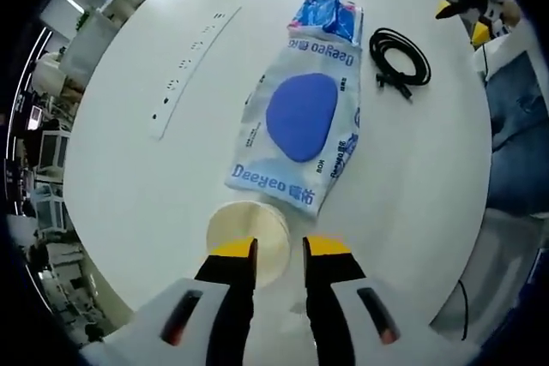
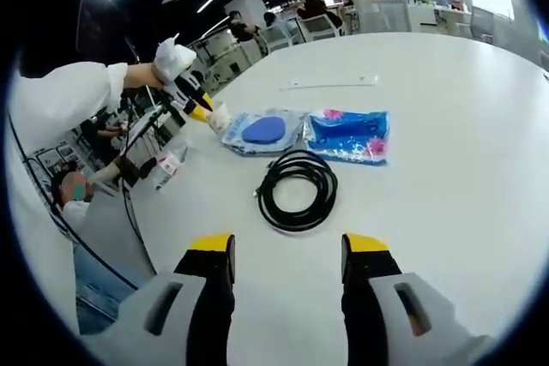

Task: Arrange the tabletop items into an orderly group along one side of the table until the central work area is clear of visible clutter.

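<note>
A cream paper cup [image 1: 249, 231] stands on the white round table [image 1: 129, 169], touching the near end of a white-and-blue wipes pack [image 1: 300, 117]. My left gripper [image 1: 280, 248] is over the cup. Its jaws are narrowed, one finger over the cup's mouth, with the rim in the gap and no firm grip visible. Beyond lie a blue patterned pouch [image 1: 328, 13], a coiled black cable [image 1: 399, 57] and a white power strip [image 1: 193, 70]. My right gripper [image 2: 287, 250] is open and empty, just short of the cable [image 2: 298, 188]. The right gripper view also has the left gripper [image 2: 202, 109] at the cup [image 2: 219, 117].
The table edge [image 2: 163, 229] runs close on the left, with a small bottle [image 2: 170, 165] hanging beyond it. A person's white sleeve [image 2: 69, 96] reaches in. Desks, chairs and people fill the room behind. Bare tabletop [image 2: 463, 126] spreads to the right.
</note>
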